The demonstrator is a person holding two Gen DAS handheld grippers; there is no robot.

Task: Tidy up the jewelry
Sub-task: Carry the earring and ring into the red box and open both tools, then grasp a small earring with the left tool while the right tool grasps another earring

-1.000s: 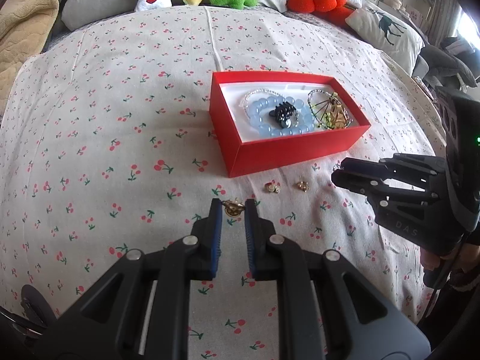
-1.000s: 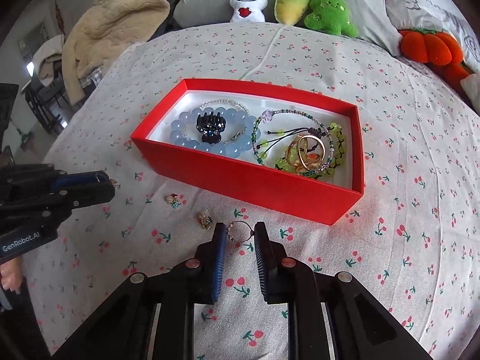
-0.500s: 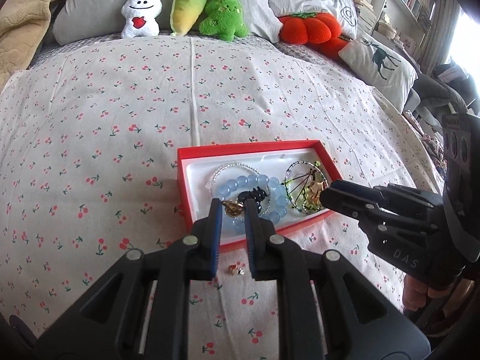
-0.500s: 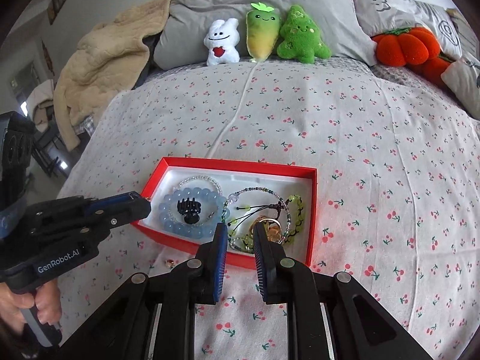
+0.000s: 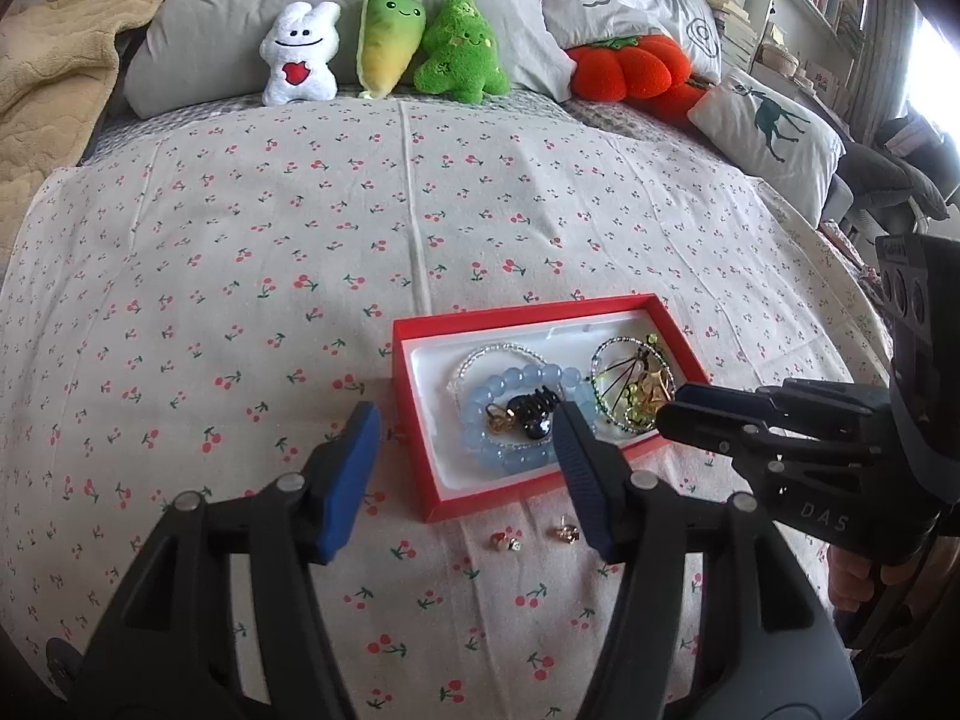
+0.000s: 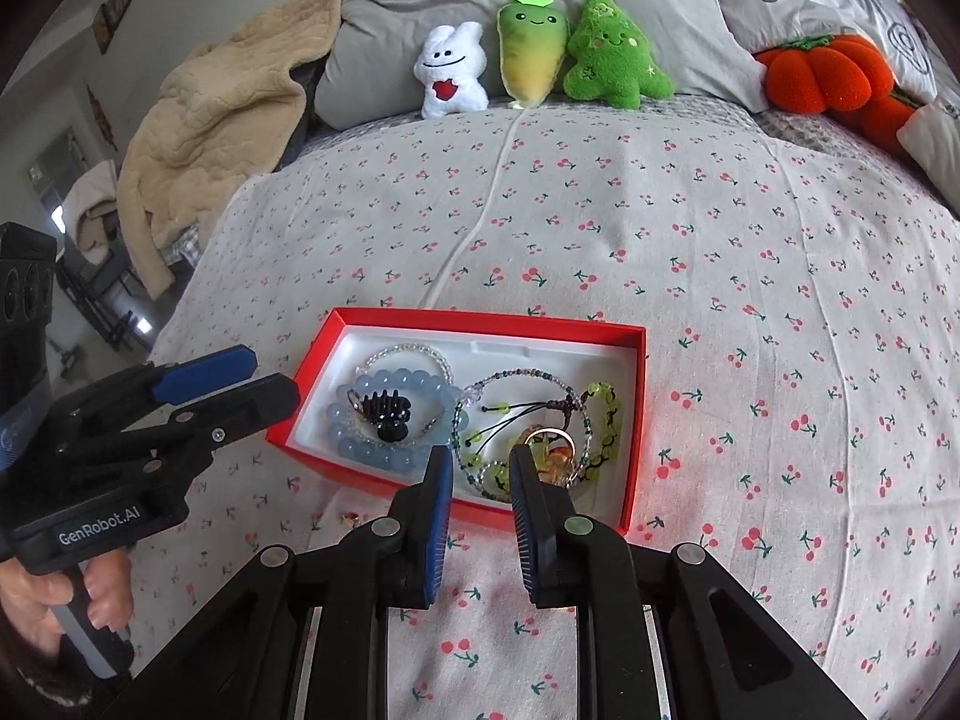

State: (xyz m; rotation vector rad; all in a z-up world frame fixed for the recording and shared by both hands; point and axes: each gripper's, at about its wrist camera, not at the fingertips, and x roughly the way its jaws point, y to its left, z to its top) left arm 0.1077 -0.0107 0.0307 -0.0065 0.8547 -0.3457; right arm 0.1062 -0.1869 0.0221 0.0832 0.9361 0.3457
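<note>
A red box [image 5: 414, 396] with a white lining lies on the cherry-print sheet. In it are a blue bead bracelet [image 5: 504, 384], a black hair clip [image 5: 534, 414], green bead bracelets [image 6: 603, 414] and gold pieces [image 6: 555, 456]. My left gripper [image 5: 465, 420] hangs over the box's left half, its jaws opening with nothing between them. A gold earring [image 5: 495, 423] lies below it on the blue bracelet. My right gripper [image 6: 480, 462] hovers over the box's near right part with a narrow gap. I cannot make out a ring between its pads against the beads.
Two small earrings [image 5: 507, 540] [image 5: 567, 534] lie on the sheet just in front of the box. Plush toys [image 5: 384, 42] and pillows line the far end of the bed. A beige blanket [image 6: 210, 114] is piled at the far left.
Both grippers rose from the sheet and now hang over the box. The left jaws spread and the gold earring dropped onto the blue bracelet. The right gap looks unchanged.
</note>
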